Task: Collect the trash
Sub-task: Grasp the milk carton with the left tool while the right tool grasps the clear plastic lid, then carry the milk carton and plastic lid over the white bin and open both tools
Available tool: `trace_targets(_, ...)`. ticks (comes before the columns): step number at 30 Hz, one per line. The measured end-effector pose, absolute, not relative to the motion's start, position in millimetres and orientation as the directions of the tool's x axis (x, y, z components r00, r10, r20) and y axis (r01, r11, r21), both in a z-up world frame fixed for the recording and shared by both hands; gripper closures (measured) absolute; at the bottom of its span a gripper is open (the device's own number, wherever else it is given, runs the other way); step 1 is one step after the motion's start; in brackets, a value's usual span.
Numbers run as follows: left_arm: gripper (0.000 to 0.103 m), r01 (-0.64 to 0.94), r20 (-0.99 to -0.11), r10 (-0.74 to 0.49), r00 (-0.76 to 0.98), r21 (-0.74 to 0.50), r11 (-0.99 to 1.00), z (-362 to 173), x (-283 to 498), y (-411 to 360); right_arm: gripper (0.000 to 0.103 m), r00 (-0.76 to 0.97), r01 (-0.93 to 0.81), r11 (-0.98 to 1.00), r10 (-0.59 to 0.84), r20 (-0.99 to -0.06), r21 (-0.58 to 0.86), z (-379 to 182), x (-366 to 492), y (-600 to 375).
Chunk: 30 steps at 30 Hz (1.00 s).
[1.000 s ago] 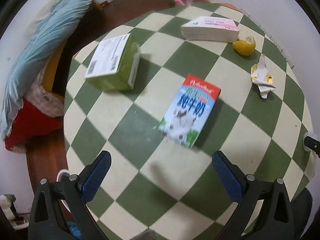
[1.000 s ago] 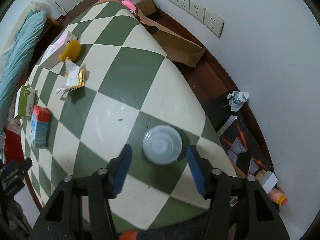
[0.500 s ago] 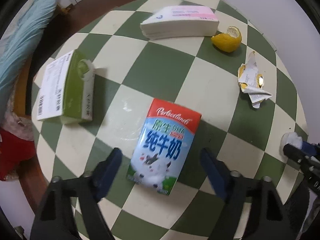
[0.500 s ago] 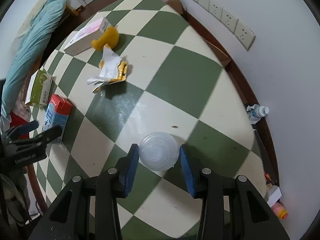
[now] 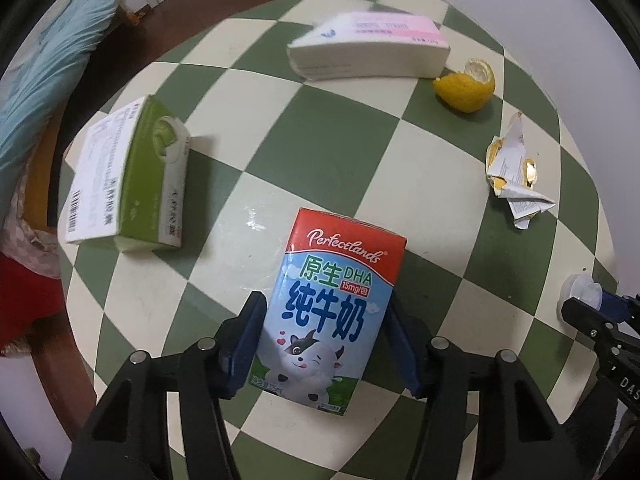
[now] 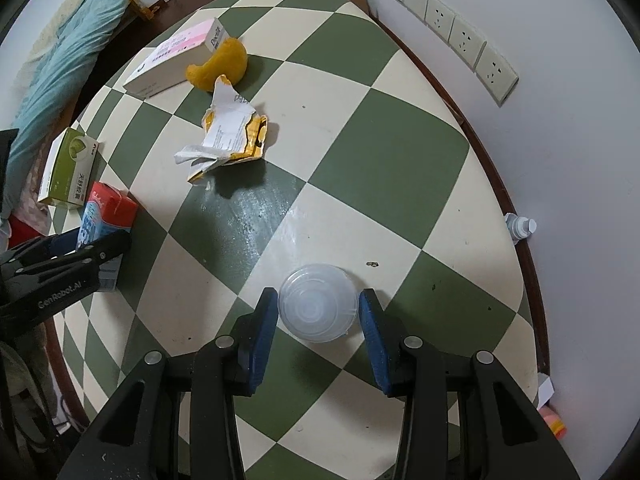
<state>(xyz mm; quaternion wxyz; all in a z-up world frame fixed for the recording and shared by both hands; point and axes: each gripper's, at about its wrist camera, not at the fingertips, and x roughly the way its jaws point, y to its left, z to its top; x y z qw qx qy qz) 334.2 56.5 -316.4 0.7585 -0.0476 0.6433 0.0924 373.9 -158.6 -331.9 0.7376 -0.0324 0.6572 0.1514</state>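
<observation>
A blue, white and red milk carton (image 5: 332,308) lies flat on the green and cream checked table (image 5: 328,152). My left gripper (image 5: 322,300) points down over it, its jaws closing with both blue pads against the carton's long sides. A clear round plastic cup with a lid (image 6: 318,308) sits between the pads of my right gripper (image 6: 318,294), which touch it on both sides. The right wrist view shows the same carton (image 6: 110,208) at the left. A crumpled yellow and white wrapper (image 5: 514,178) and a piece of orange peel (image 5: 466,88) lie further out.
A green box (image 5: 128,184) lies left of the carton, and a pink and white box (image 5: 368,48) at the far side. The table's edge runs along a white wall with sockets (image 6: 452,32). A small bottle (image 6: 520,226) stands on the floor there. Blue bedding (image 5: 48,80) lies beyond the table's left edge.
My left gripper came down over the milk carton and its jaws closed from wide apart onto the carton's sides. My right gripper narrowed onto the plastic cup and shifted across the table with it.
</observation>
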Motion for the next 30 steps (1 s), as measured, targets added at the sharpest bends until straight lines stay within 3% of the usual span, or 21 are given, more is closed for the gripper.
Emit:
trace_targets(11,0.048,-0.344,-0.950,0.136,0.280,0.033,0.938,-250.2,278.7,78.6,0.059,0.113,-0.300,0.935,0.232,-0.966,0.189,-307.7,355.0,-148.6)
trace_targets(30,0.049,-0.664,-0.839,0.332,0.431,-0.046,0.746,-120.8,67.6,201.9,0.059,0.158,-0.633,0.710,0.510,-0.846,0.310,-160.7,231.6,1.4)
